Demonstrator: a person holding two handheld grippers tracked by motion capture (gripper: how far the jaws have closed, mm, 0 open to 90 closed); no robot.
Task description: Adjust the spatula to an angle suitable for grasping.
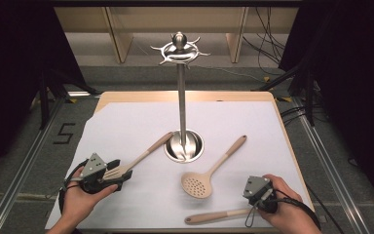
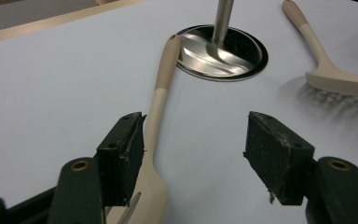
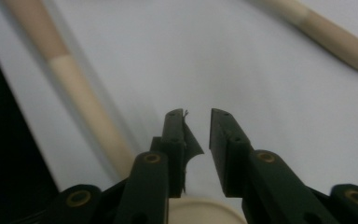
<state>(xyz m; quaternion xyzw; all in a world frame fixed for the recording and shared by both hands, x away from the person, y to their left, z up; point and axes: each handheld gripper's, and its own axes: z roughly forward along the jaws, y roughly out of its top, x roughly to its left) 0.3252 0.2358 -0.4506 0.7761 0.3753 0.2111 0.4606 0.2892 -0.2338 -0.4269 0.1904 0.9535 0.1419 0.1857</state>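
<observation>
From above, the left gripper [image 1: 108, 176] lies over the beige slotted spatula with a tan wooden handle [image 1: 137, 159], whose handle runs away from it to the round steel base of the tall utensil stand [image 1: 184, 145], while the right gripper [image 1: 254, 192] sits just beside the end of a beige utensil with a tan handle [image 1: 218, 216], a beige perforated skimmer [image 1: 209, 171] lying between the two. In the left gripper view the jaws of the left gripper [image 2: 193, 154] gape wide with nothing pinched, the spatula [image 2: 156, 130] brushing past the left jaw. In the right gripper view the right gripper [image 3: 197, 122] shows a narrow gap with only white paper [image 3: 214, 70] in it, the utensil's handle [image 3: 81, 100] off to its left.
</observation>
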